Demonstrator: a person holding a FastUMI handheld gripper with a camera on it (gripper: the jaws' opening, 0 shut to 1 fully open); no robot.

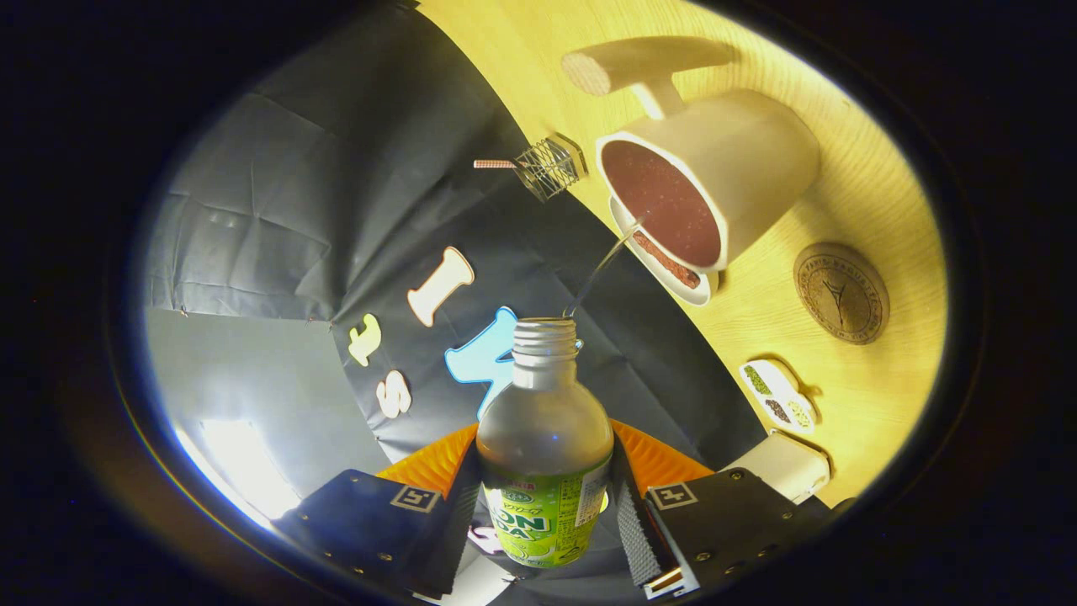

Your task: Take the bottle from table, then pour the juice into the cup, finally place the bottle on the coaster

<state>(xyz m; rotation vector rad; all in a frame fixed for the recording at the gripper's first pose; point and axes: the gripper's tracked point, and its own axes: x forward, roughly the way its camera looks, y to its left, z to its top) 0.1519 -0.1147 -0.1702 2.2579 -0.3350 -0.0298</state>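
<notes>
My gripper (545, 513) is shut on a clear bottle (545, 438) with a green label, both fingers pressing its sides. The uncapped bottle is tilted, and a thin stream (602, 269) runs from its mouth into a white cup (715, 168) with a reddish-brown inside and a long handle. The cup stands on the wooden table (875, 185), beyond the bottle's mouth. A round brown coaster (840, 292) lies flat on the table beside the cup, with nothing on it.
A small wire-mesh strainer (549, 166) with a thin handle sits at the table's edge by the cup. A white saucer (665, 257) lies under the cup's rim. A little white dish (778, 391) with dark bits and a white box (787, 463) lie near my fingers.
</notes>
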